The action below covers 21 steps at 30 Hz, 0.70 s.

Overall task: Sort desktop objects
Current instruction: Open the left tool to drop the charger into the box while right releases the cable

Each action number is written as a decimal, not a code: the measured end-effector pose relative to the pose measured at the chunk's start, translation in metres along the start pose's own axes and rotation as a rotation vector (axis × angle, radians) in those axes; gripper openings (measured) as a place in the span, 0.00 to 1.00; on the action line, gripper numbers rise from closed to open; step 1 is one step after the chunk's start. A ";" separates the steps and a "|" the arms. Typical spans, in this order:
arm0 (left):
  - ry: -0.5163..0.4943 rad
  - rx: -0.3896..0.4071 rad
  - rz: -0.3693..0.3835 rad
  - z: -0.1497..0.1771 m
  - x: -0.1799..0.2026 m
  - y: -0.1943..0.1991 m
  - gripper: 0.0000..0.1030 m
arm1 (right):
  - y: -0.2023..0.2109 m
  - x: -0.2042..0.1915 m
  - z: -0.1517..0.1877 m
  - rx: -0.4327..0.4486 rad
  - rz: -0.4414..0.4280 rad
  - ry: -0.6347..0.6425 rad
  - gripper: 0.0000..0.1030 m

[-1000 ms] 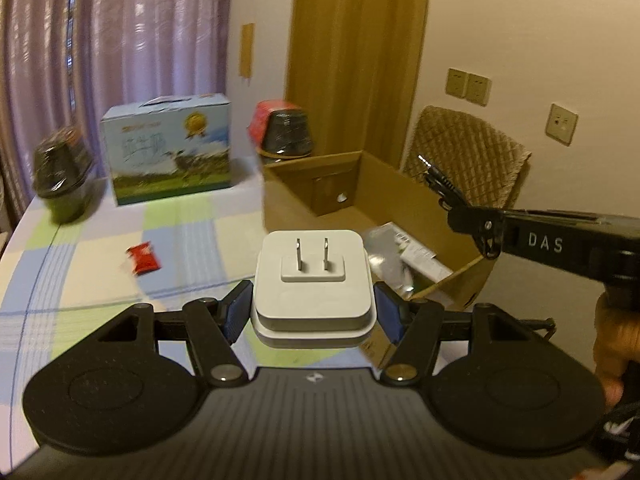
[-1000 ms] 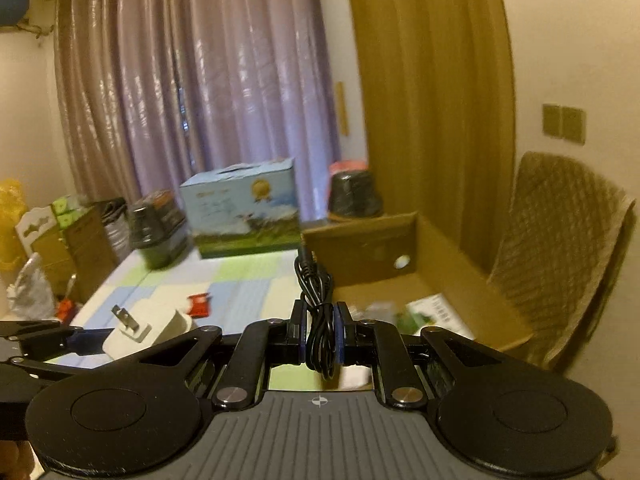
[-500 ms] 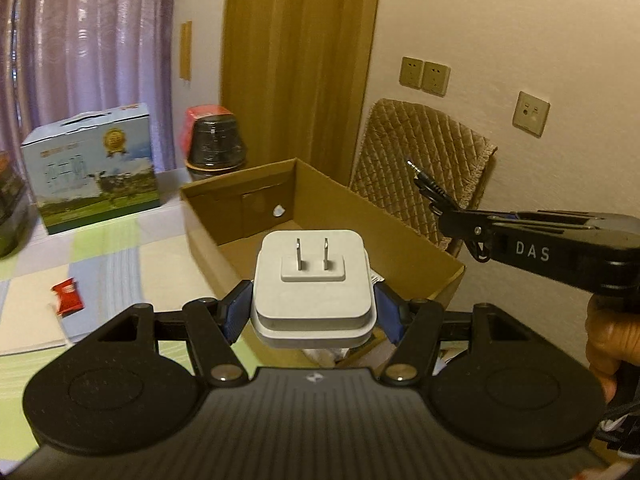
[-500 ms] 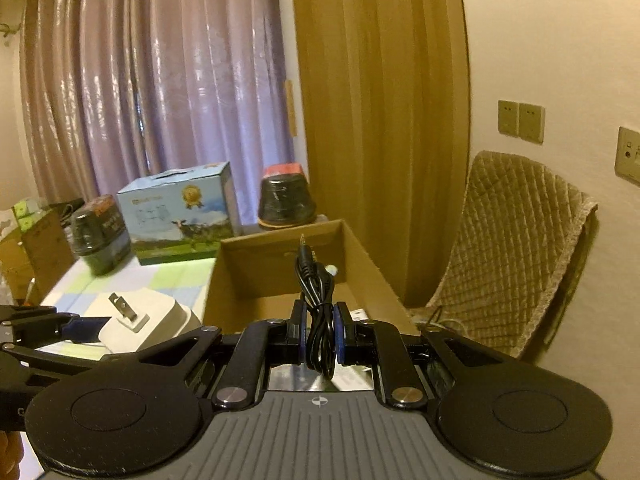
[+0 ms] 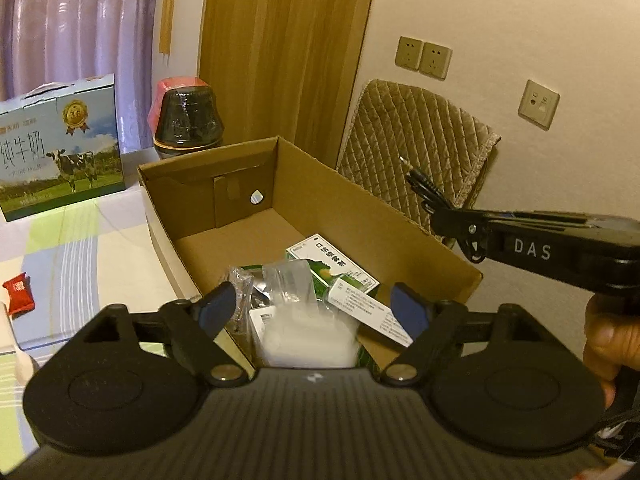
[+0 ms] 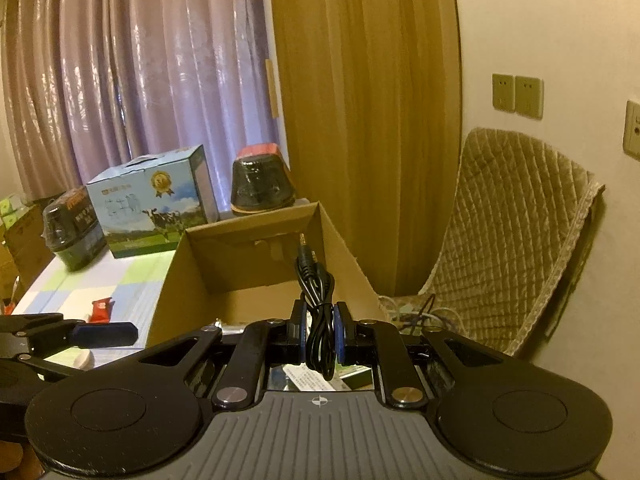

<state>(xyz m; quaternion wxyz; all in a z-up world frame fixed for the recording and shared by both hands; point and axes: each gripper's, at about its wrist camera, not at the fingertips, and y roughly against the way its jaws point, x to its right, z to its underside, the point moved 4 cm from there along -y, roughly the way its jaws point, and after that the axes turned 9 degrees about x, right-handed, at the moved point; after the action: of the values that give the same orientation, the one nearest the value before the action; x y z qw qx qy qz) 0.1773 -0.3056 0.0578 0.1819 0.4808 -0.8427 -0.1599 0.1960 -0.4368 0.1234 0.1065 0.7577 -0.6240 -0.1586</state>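
Presently the left gripper (image 5: pixel 316 306) has its jaws spread wide and empty above the near end of the cardboard box (image 5: pixel 360 208), whose open top leaves free room toward its far wall. Directly below the jaws a white charger (image 5: pixel 308 338), blurred, lies among the box's contents: a clear crinkled plastic bag (image 5: pixel 286 282), a green-and-white carton (image 5: pixel 332 266) with printed text, and a white leaflet (image 5: pixel 370 312). The box walls are plain corrugated brown with a round hole in the far panel.

The right gripper (image 6: pixel 320 334) has its jaws clenched on a coiled black cable (image 6: pixel 318 304), thin and glossy, its metal audio plug pointing up past the blue pads (image 6: pixel 342 340). It hovers over the box's near right edge, close to the right wall. A hand (image 5: pixel 604 336) grips its handle.

Outside the box, the tabletop (image 5: pixel 80 264) carries a checked pastel cloth. A small red packet (image 5: pixel 18 290) lies near its left edge. At the far edge stand a blue milk carton case (image 5: pixel 60 144) and a dark wrapped pot (image 5: pixel 188 120). A quilted tan chair (image 6: pixel 508 240) stands just beyond the box's right side, against the wall.
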 end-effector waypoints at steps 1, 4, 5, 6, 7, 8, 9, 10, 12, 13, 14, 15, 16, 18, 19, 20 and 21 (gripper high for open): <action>0.000 -0.001 -0.007 0.001 -0.003 0.000 0.79 | -0.002 0.001 0.001 -0.004 0.000 -0.001 0.10; -0.001 -0.001 -0.023 0.003 -0.011 0.001 0.77 | -0.005 0.001 0.006 -0.015 -0.001 -0.002 0.10; -0.001 0.001 -0.034 0.004 -0.014 0.002 0.77 | -0.006 0.001 0.007 -0.019 -0.002 -0.002 0.10; 0.000 0.002 -0.040 0.004 -0.018 0.003 0.77 | -0.006 0.001 0.008 -0.022 -0.002 -0.002 0.10; 0.003 0.004 -0.046 0.005 -0.021 0.005 0.77 | -0.007 0.001 0.009 -0.025 -0.004 -0.003 0.10; 0.006 0.005 -0.054 0.005 -0.024 0.007 0.77 | -0.006 0.001 0.010 -0.028 -0.006 -0.004 0.10; 0.011 0.007 -0.062 0.006 -0.028 0.009 0.77 | -0.006 0.000 0.011 -0.030 -0.007 -0.004 0.10; 0.017 0.008 -0.069 0.007 -0.031 0.012 0.77 | -0.006 -0.001 0.011 -0.032 -0.008 -0.004 0.10; 0.027 0.008 -0.082 0.009 -0.038 0.016 0.77 | -0.006 -0.003 0.011 -0.033 -0.012 -0.002 0.10; 0.030 0.008 -0.087 0.009 -0.041 0.017 0.77 | -0.006 -0.004 0.011 -0.033 -0.013 -0.002 0.10; 0.033 0.008 -0.092 0.009 -0.043 0.019 0.77 | -0.006 -0.006 0.010 -0.032 -0.017 -0.003 0.10; 0.036 0.008 -0.096 0.010 -0.045 0.021 0.77 | -0.006 -0.007 0.009 -0.030 -0.021 -0.005 0.10; 0.040 0.007 -0.098 0.010 -0.047 0.022 0.77 | -0.006 -0.009 0.008 -0.027 -0.027 -0.012 0.10; 0.046 0.005 -0.102 0.012 -0.050 0.025 0.77 | -0.007 -0.011 0.006 -0.018 -0.059 -0.043 0.10; 0.048 0.003 -0.103 0.013 -0.051 0.027 0.77 | -0.008 -0.012 0.004 -0.010 -0.072 -0.061 0.10; 0.048 0.002 -0.103 0.014 -0.052 0.029 0.77 | -0.009 -0.012 0.003 -0.006 -0.078 -0.076 0.13; 0.049 0.001 -0.102 0.015 -0.053 0.030 0.77 | -0.008 -0.012 0.002 -0.004 -0.080 -0.086 0.15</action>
<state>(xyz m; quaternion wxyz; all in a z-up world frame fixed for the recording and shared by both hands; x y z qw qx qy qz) 0.1726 -0.2437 0.0500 0.1937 0.5269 -0.8125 -0.1570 0.2004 -0.4234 0.1198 0.0750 0.7744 -0.5968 -0.1964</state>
